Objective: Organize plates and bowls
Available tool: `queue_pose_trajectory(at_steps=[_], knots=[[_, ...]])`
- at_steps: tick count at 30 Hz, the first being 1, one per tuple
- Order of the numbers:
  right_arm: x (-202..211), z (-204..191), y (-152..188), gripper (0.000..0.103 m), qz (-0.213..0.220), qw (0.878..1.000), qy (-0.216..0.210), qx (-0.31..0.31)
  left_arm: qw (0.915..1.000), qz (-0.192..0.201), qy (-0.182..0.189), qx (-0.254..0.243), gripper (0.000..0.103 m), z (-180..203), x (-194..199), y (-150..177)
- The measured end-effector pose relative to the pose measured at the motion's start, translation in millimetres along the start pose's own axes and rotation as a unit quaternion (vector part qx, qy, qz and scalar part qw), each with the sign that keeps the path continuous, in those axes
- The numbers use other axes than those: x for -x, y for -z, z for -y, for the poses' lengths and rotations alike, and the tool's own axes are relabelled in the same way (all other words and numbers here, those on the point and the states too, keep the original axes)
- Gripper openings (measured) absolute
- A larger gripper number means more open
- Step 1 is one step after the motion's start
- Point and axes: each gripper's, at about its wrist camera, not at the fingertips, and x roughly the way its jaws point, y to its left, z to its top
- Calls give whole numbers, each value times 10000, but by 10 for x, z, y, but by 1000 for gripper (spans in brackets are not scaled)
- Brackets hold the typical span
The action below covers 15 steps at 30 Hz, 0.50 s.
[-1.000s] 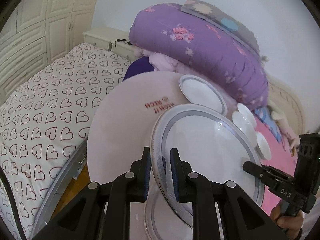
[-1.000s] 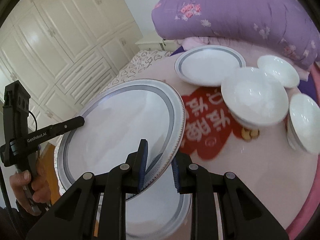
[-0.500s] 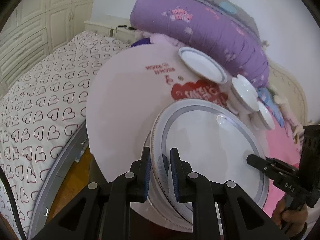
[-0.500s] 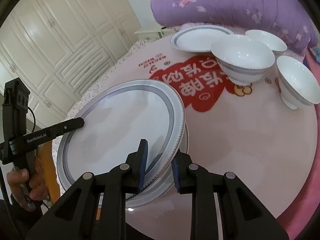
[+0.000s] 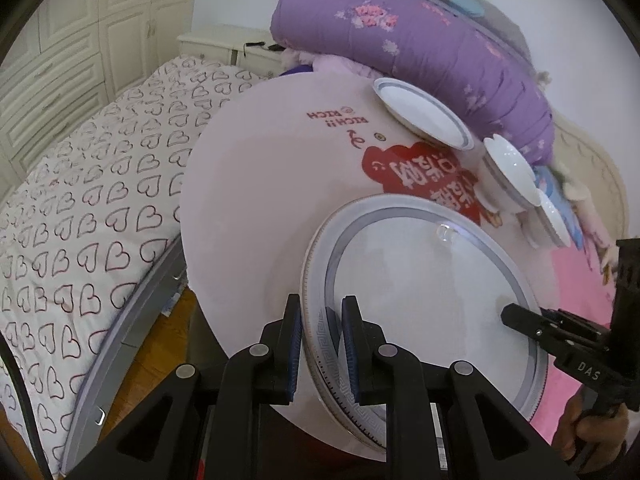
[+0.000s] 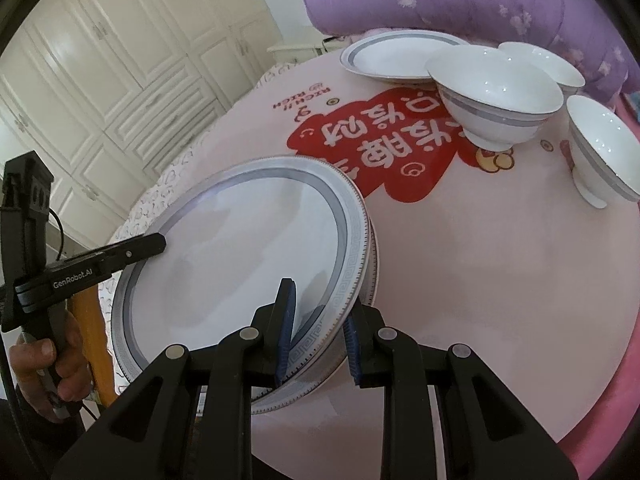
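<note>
The left gripper had its fingers pinched on the near rim of the large plate. The right gripper pinched the same plate's rim on the opposite side. The large plate sat tilted over a second plate, whose edge showed just beneath it, at the near edge of the round table. Beyond the large plate lay bare pink tabletop and a red printed patch. Farther off stood three bowls, close together, and a smaller plate at the far edge beside a purple quilt. A heart-print bed ran beside the table, past the large plate's left side.
</note>
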Motion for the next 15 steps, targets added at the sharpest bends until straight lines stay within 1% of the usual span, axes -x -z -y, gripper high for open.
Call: queue_pose_trajectory(at_steps=[5, 8, 13, 14, 15], knots=[[-50, -60, -7, 27, -110, 9997, 137, 146, 9999, -96, -66, -16, 16, -21, -94, 10], [-54, -77, -18, 30, -148, 9996, 177, 173, 9999, -136, -44, -35, 16, -50, -119, 20], [-49, -132, -43, 48, -204, 9992, 224, 262, 9998, -161, -23, -87, 16, -44, -161, 1], [-47, -145, -44, 57, -207, 9992, 206, 259, 9998, -163, -14, -90, 16, -49, -164, -2], [-41, -156, -49, 71, -201, 9993, 200, 262, 9998, -161, 4, -85, 16, -54, -170, -12]])
